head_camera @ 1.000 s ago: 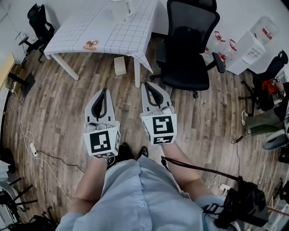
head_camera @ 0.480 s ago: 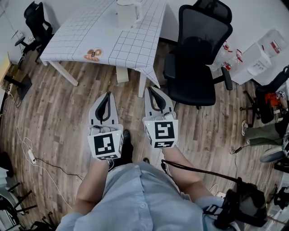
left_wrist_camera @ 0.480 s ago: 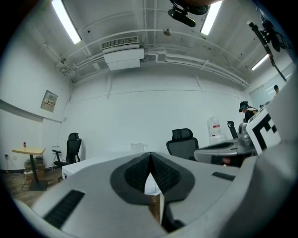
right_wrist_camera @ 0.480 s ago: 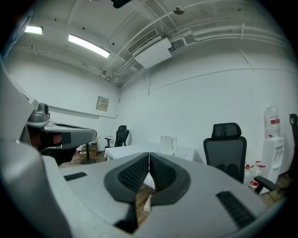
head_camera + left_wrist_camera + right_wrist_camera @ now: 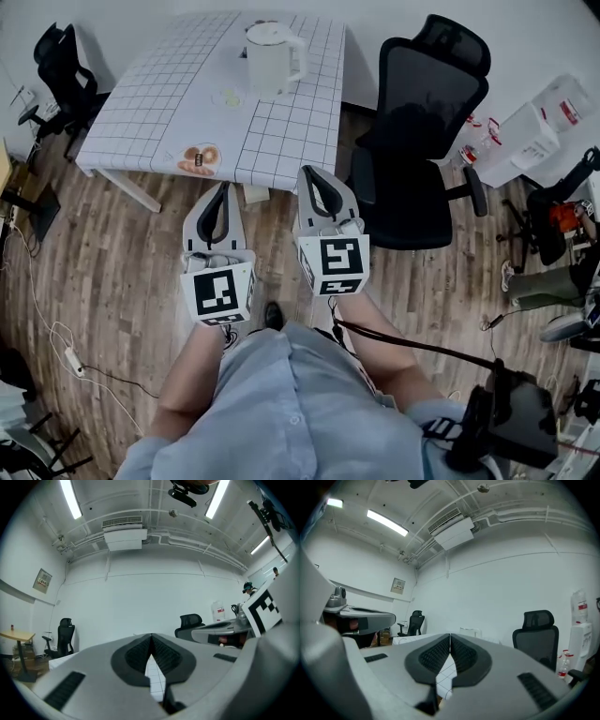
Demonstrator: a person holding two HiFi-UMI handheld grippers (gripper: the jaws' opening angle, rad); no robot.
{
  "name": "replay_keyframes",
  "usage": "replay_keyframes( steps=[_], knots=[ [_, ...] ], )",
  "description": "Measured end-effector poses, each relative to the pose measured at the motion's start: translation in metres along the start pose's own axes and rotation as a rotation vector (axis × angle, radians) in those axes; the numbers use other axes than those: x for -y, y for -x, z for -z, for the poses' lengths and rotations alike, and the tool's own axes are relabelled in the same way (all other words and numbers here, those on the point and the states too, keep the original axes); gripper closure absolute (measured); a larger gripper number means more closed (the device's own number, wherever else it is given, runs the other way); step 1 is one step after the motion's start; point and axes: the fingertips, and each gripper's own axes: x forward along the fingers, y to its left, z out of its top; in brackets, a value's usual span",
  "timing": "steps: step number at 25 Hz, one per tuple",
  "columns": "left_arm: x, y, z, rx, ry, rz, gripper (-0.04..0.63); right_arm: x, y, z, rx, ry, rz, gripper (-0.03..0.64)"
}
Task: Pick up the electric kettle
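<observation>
The white electric kettle (image 5: 272, 56) stands upright near the far side of a table (image 5: 141, 103) covered with a white grid cloth. My left gripper (image 5: 222, 187) and right gripper (image 5: 307, 172) are held side by side, pointing level at the table, both short of its near edge. Each is shut with nothing between its jaws. In the left gripper view the left gripper (image 5: 151, 634) shows its jaws pressed together. The right gripper view shows the same for the right gripper (image 5: 450, 634), with the kettle (image 5: 469, 632) small just beyond its tip.
A black office chair (image 5: 422, 141) stands right of the table, close to my right gripper. Water bottles (image 5: 525, 131) sit at the far right. A second black chair (image 5: 56, 66) is at the far left. A small brown item (image 5: 199, 157) lies near the table's front edge. Cables (image 5: 56, 347) trail on the wooden floor.
The person has walked toward the table; table, kettle and chair have slid lower in the head view and look closer. Both grippers stayed shut and side by side.
</observation>
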Motion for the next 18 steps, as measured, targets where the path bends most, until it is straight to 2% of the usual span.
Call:
replay_keyframes(
  steps=[7, 18],
  knots=[
    [-0.013, -0.047, 0.006, 0.006, 0.013, 0.034, 0.597, 0.015, -0.043, -0.013, 0.016, 0.007, 0.017, 0.615],
    [0.005, -0.137, 0.043, -0.054, 0.027, 0.078, 0.597, 0.078, -0.106, 0.029, -0.046, -0.020, 0.029, 0.615]
  ],
)
